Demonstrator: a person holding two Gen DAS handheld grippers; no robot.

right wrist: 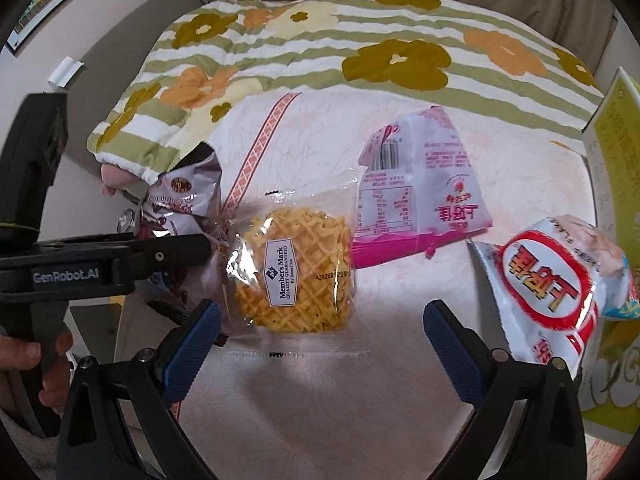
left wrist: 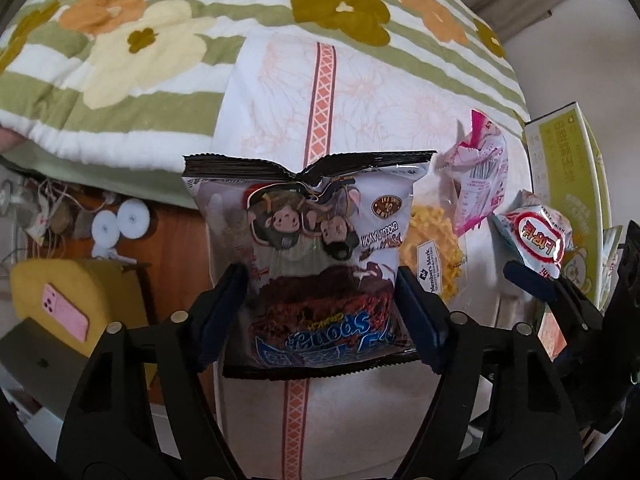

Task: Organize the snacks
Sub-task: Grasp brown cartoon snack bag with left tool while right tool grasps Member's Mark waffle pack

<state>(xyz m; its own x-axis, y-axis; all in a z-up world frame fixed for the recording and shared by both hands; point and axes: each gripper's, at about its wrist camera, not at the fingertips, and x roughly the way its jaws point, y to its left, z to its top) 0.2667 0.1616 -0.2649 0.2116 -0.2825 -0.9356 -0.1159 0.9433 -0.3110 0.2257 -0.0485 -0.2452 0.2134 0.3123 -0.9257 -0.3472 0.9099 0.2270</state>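
1. My left claw [left wrist: 320, 300] clamps the glossy, crinkled chocolate snack bag [left wrist: 304, 248] beside the waffle pack [right wrist: 294, 276].
2. My right claw [right wrist: 322, 344] gapes wide just before that clear-wrapped, gridded round waffle.

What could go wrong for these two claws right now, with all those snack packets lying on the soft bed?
1. The left claw pinches the puffy chocolate snack bag by its sides; the slick foil could slip out or the contents get crushed.
2. The right claw stands open over the waffle packet; on the yielding white cloth its fingers may snag fabric instead.
3. The two claws work close together, so they might bump.
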